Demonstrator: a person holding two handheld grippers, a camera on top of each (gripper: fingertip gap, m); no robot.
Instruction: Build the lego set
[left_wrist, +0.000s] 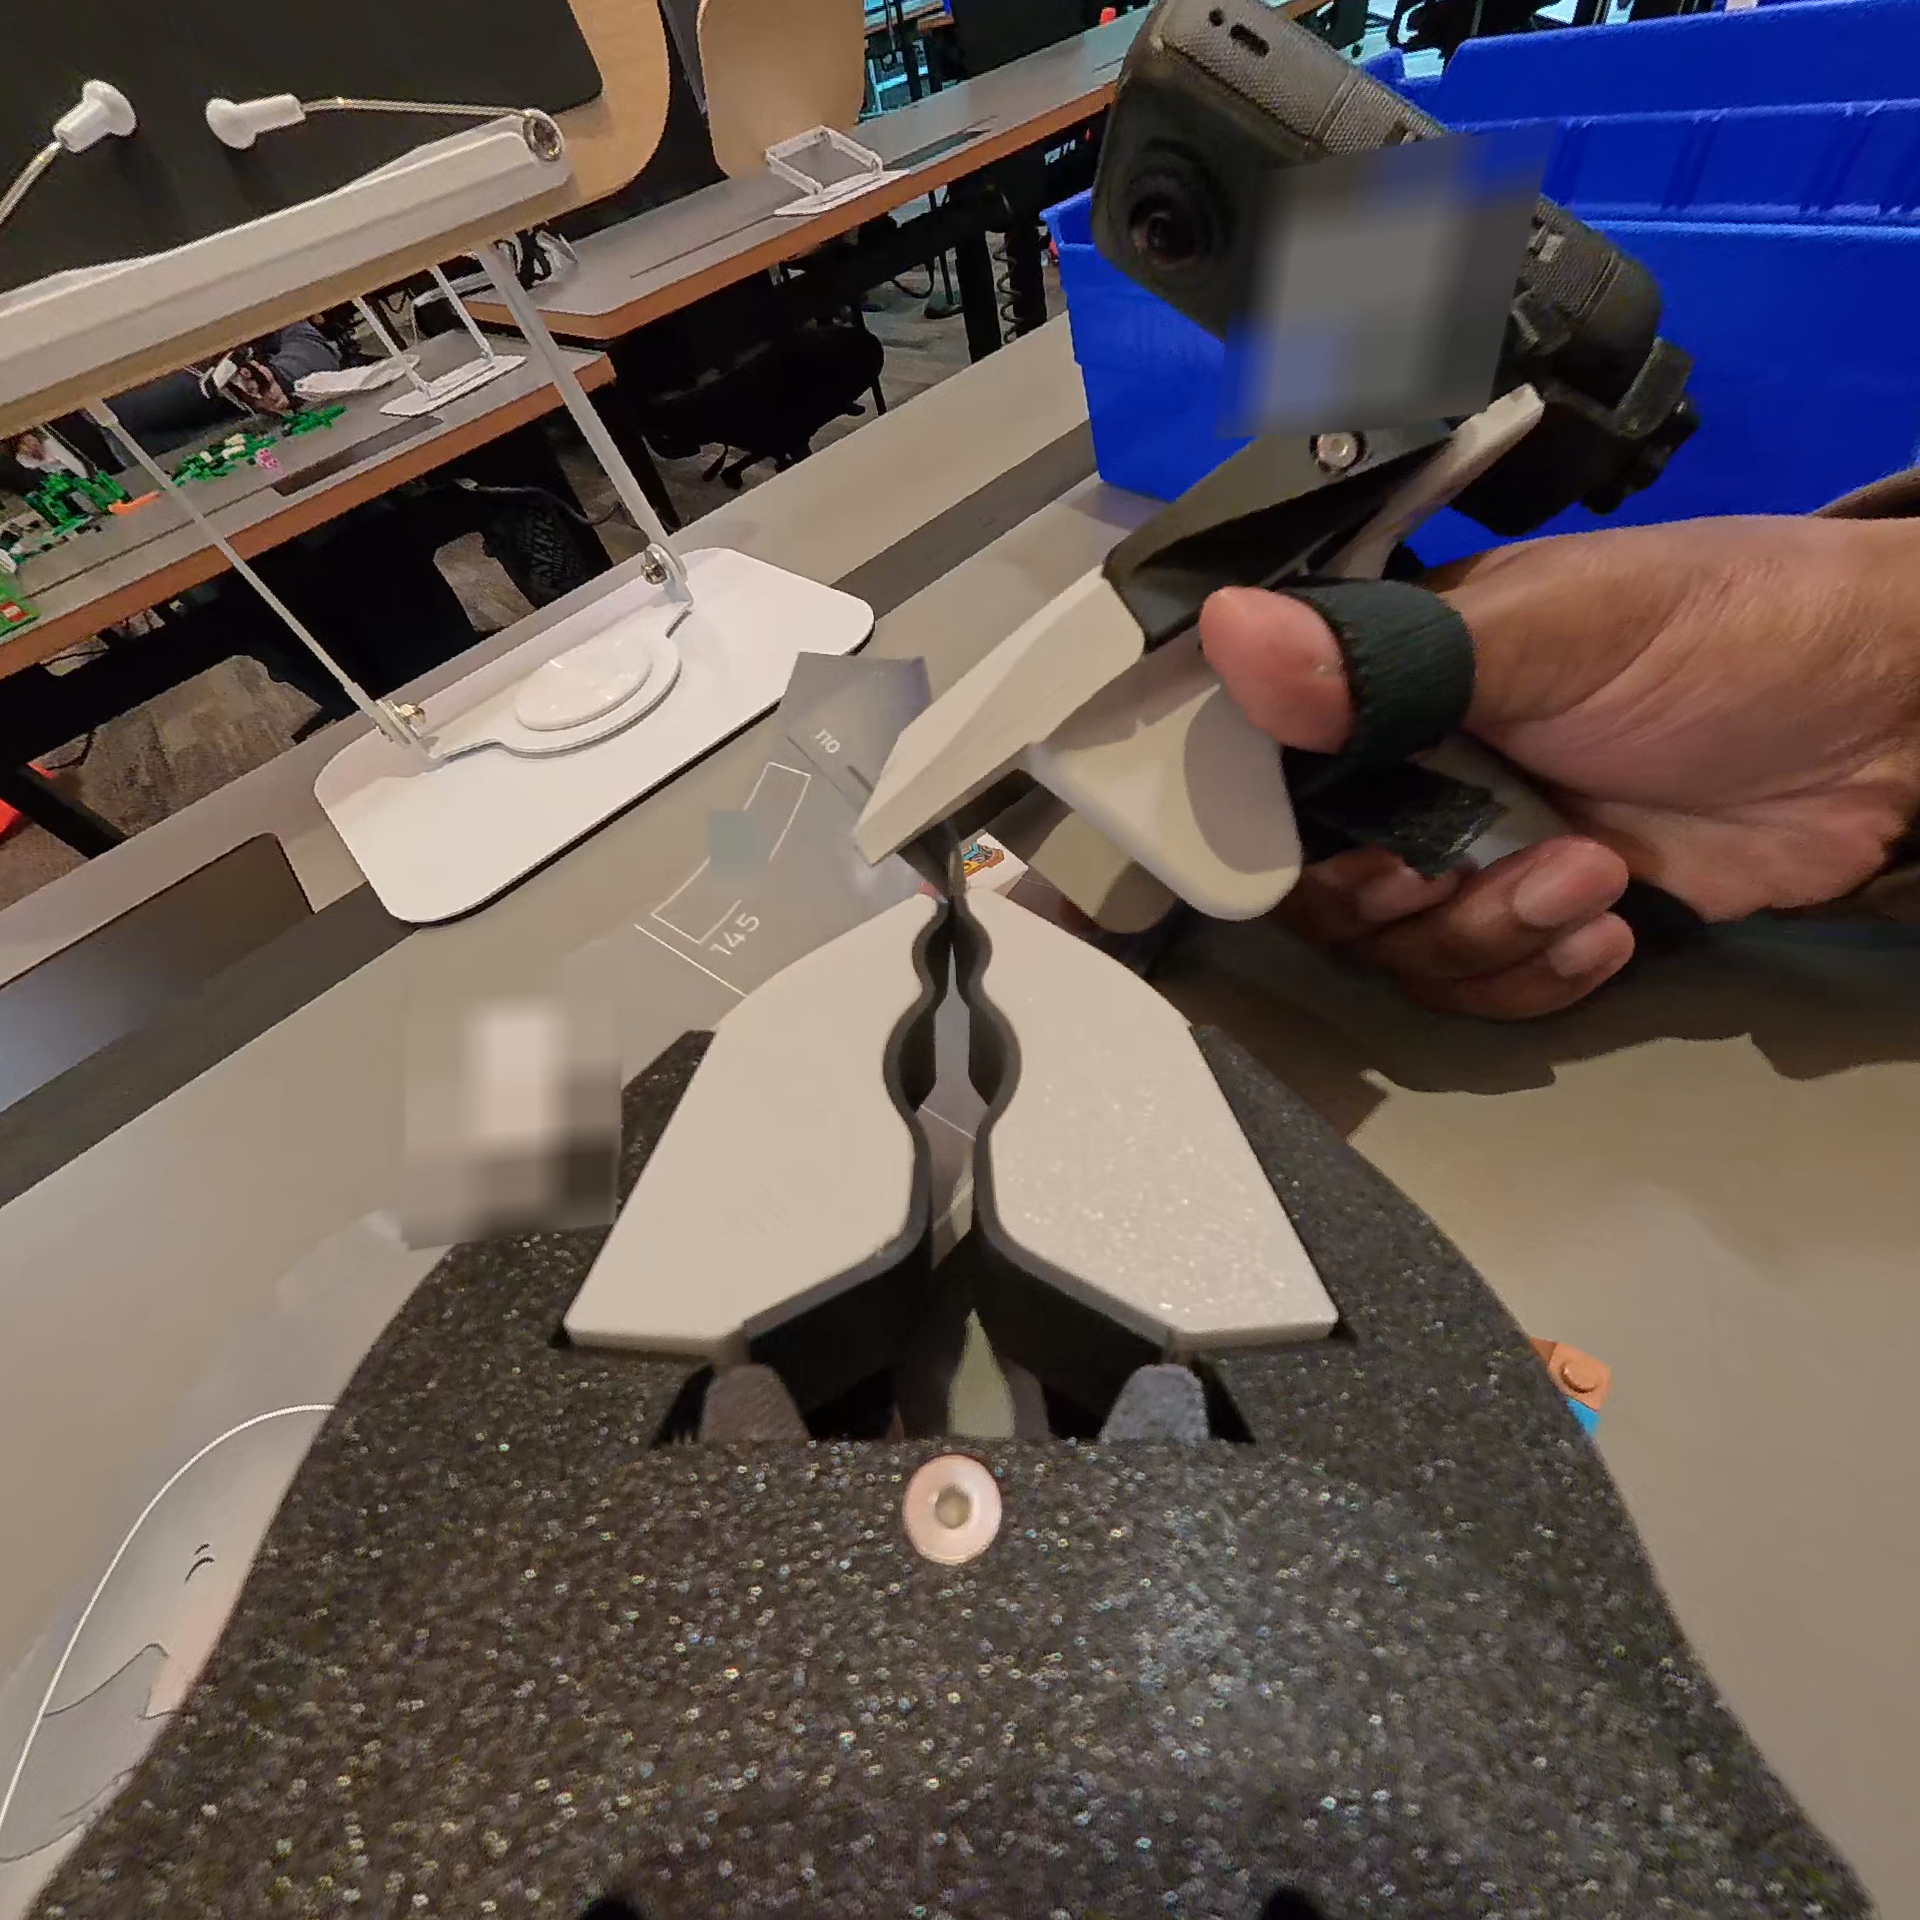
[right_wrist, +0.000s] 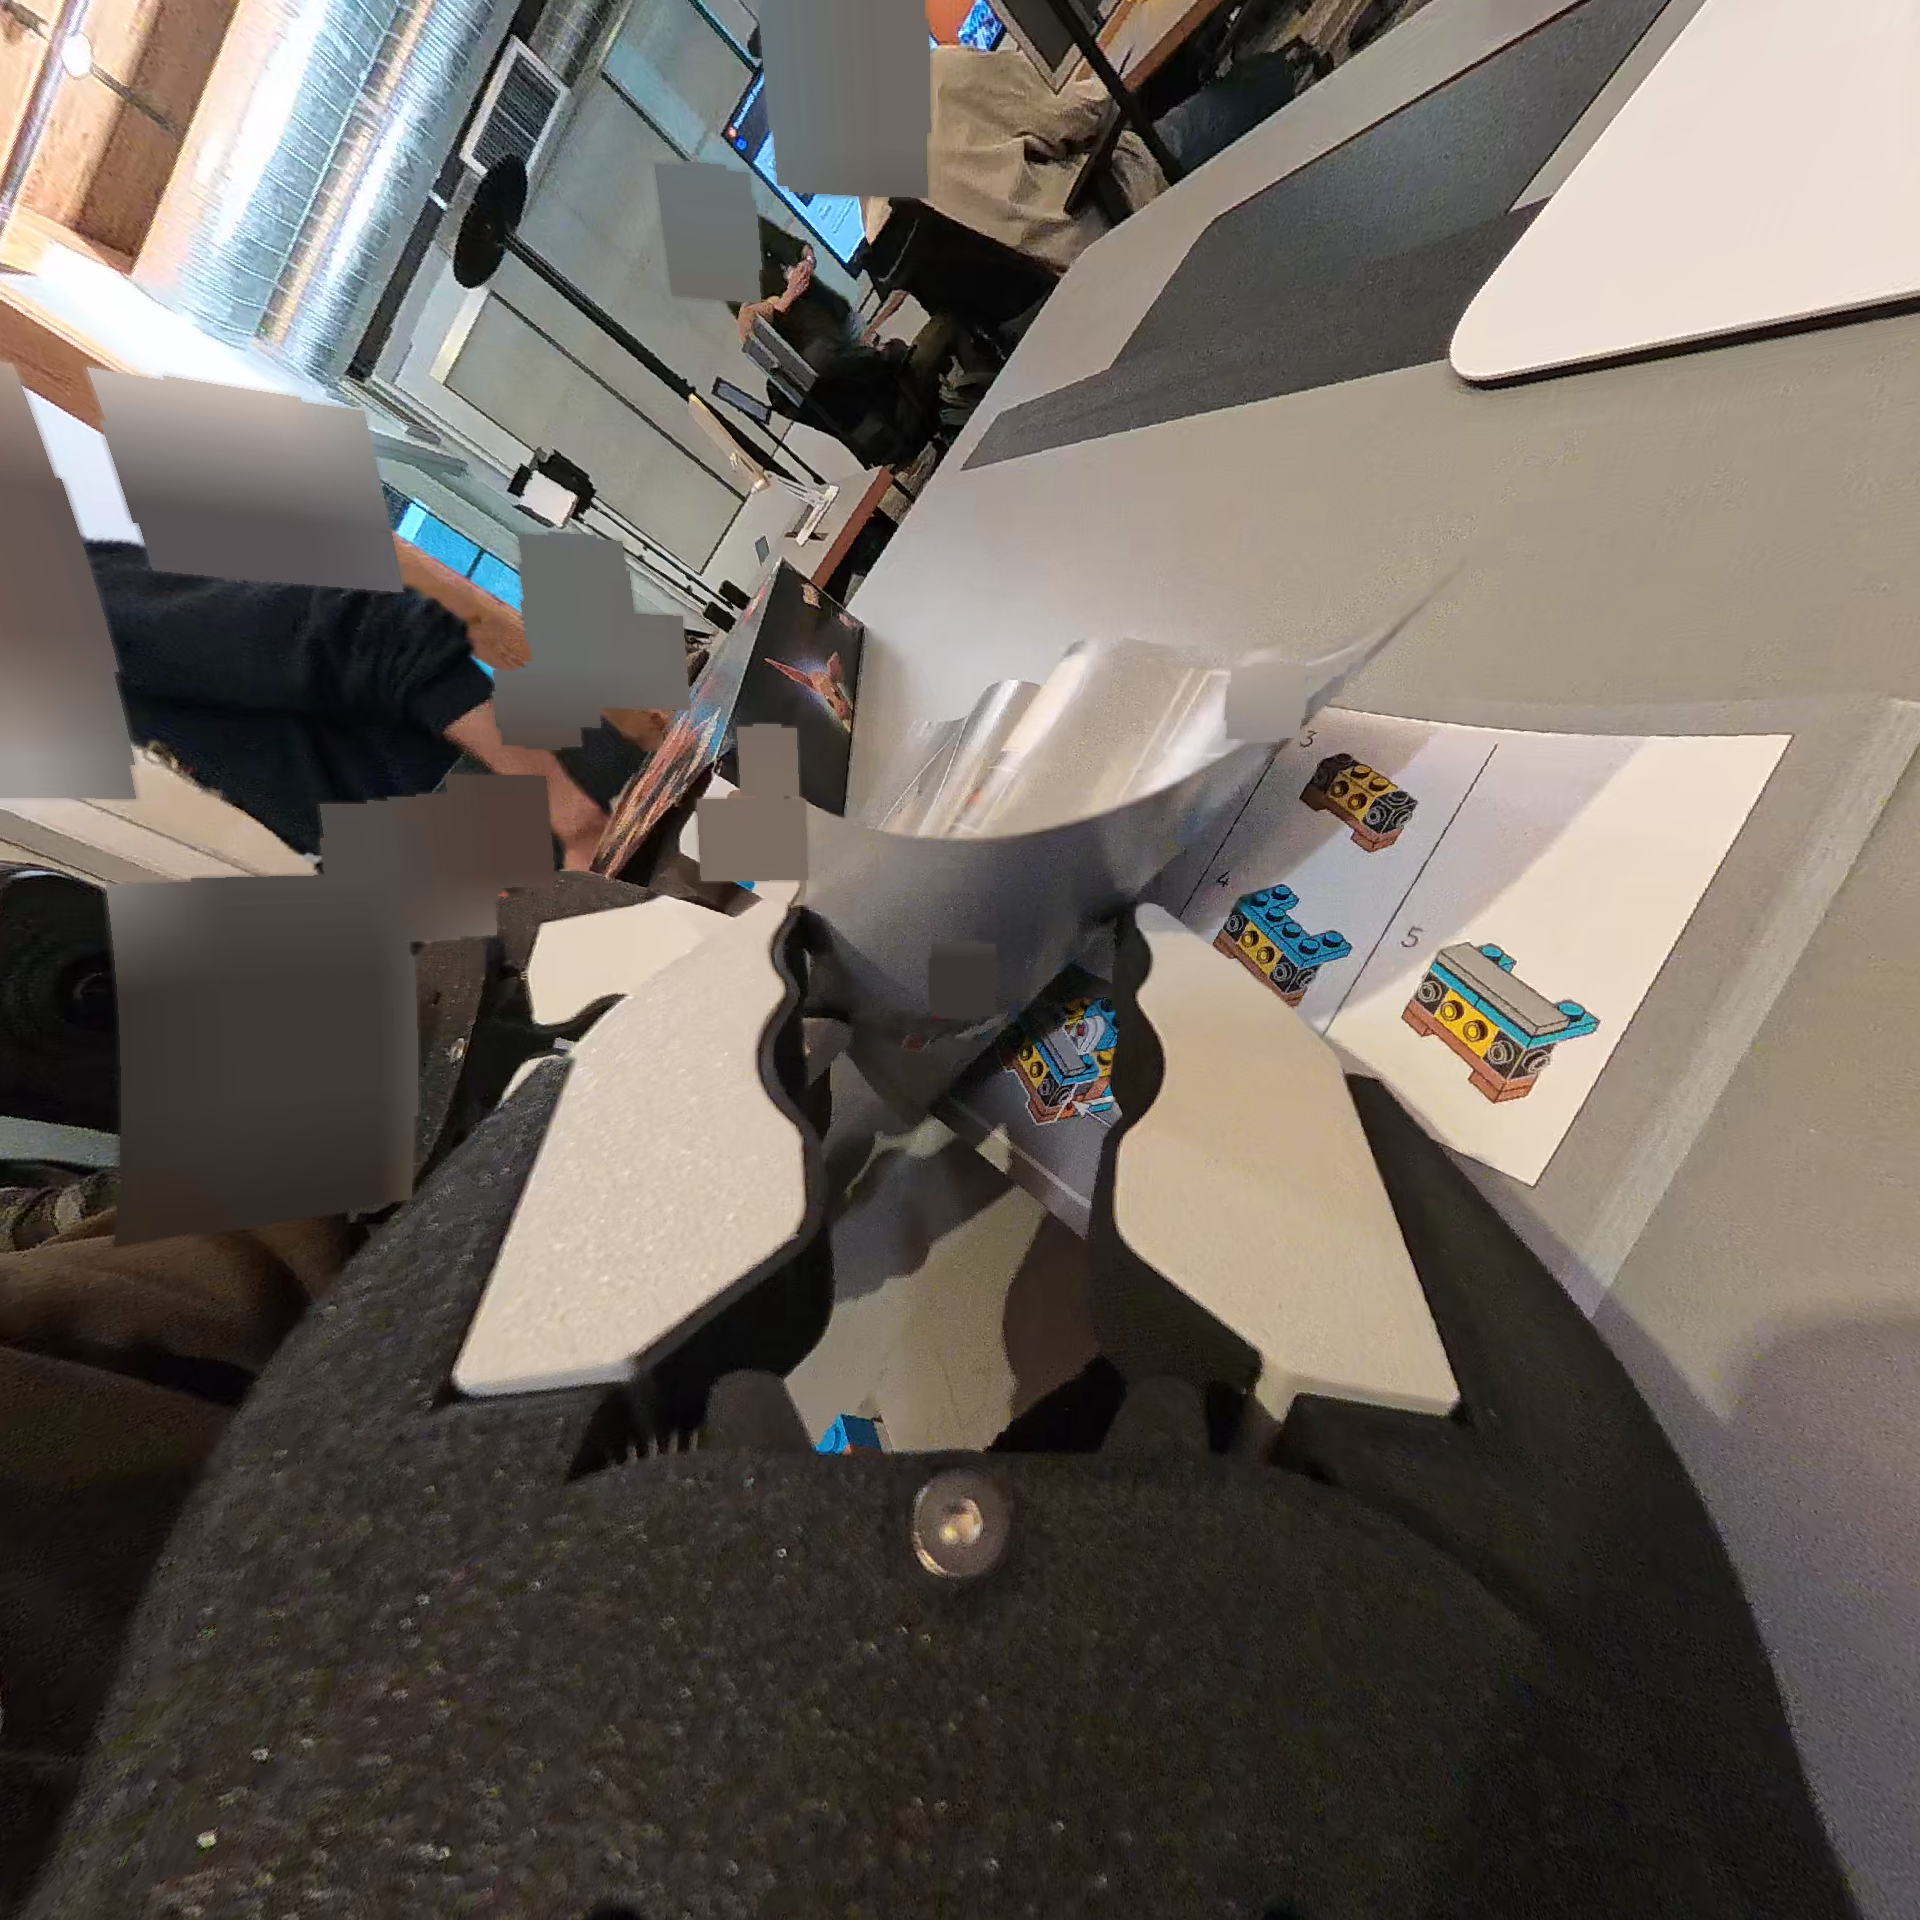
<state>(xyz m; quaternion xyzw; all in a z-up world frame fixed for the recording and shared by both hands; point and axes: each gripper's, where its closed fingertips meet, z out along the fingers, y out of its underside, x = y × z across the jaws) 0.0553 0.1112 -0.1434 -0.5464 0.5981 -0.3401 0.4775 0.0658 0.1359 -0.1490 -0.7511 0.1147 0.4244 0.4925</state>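
Pinching a curled page of the instruction booklet (right_wrist: 1507, 935) between nearly shut fingers, the left gripper (left_wrist: 951, 914) meets the right gripper (right_wrist: 961, 935), which gapes wide around that page lifting off the table (right_wrist: 1714, 1299).

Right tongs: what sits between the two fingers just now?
In the right wrist view, a curled page of the instruction booklet rises between the open right tongs; below it more printed pages and grey table show.

The instruction booklet (right_wrist: 1538, 935) lies open on the grey table, its near page (right_wrist: 997, 862) curled upward, printed brick diagrams showing at right.
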